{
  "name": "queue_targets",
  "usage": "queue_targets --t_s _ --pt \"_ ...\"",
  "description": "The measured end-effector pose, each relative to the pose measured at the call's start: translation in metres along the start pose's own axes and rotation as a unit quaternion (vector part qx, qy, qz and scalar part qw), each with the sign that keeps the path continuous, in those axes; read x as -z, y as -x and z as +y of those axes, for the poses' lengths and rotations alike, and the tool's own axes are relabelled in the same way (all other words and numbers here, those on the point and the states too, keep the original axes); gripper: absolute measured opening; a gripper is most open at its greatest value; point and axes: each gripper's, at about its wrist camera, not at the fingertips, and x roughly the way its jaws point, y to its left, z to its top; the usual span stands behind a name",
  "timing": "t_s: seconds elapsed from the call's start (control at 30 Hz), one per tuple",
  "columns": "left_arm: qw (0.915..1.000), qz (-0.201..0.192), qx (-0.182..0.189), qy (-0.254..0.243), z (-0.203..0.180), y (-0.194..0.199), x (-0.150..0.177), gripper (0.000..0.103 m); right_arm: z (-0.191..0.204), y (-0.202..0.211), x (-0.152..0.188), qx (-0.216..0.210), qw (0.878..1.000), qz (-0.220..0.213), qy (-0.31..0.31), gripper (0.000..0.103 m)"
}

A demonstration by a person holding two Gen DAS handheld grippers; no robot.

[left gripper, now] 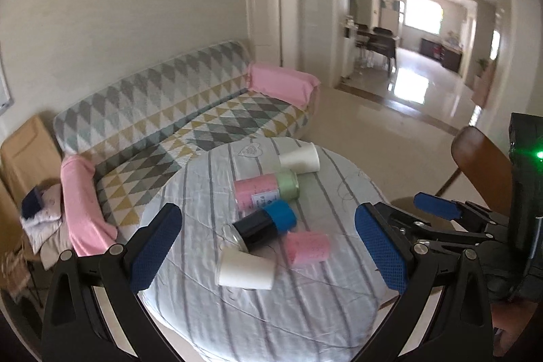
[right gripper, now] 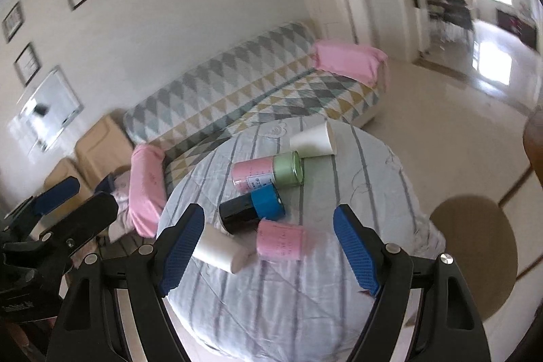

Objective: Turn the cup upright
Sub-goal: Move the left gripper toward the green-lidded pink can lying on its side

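Cups lay on their sides on the tabletop (left gripper: 305,321), the near white cup (left gripper: 246,270) ahead of the spread, empty left claw (left gripper: 268,250), its long axis crosswise; right claw (right gripper: 268,248) equally spread.

Lighting: daylight, moderately bright, entering from a window (left gripper: 424,14) at the upper right of the left wrist view, blown out to white.
Glare: strong reflections on the polished floor (left gripper: 412,87) below it.
Shadows: soft; one round dark shadow (right gripper: 473,256) at lower right of the right wrist view.
Distortion: heavy fisheye curvature, black vignette at all corners.
Blur: right wrist view smeared at left and upper right edges; the pink cup (left gripper: 307,248) soft in both views.
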Motion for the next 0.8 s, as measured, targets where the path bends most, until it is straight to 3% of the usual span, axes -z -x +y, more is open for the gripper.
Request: queue_targets --t_s 0.2,0.5,0.67,0.8 --pt "0.9989 0.027 0.035 -0.018 0.025 -0.027 -0.007 0.103 0.011 -0.022 -0.006 0.014 0.999 0.015 -0.047 0.080" --pt "0.9896 0.096 0.061 -0.087 0.029 -0.111 -0.031 0.103 -0.020 -0.074 -0.027 0.011 0.990 0.047 -0.134 0.080" --pt "0.9753 0.140 0.068 -0.157 0.022 -0.177 -0.049 0.103 -0.050 -0.122 -0.040 -0.023 0.970 0.080 -0.229 0.080" --pt "0.9539 0.178 0.073 -0.230 0.011 -0.226 -0.058 0.103 -0.070 -0.154 -0.043 -0.042 0.944 0.110 -0.308 0.080"
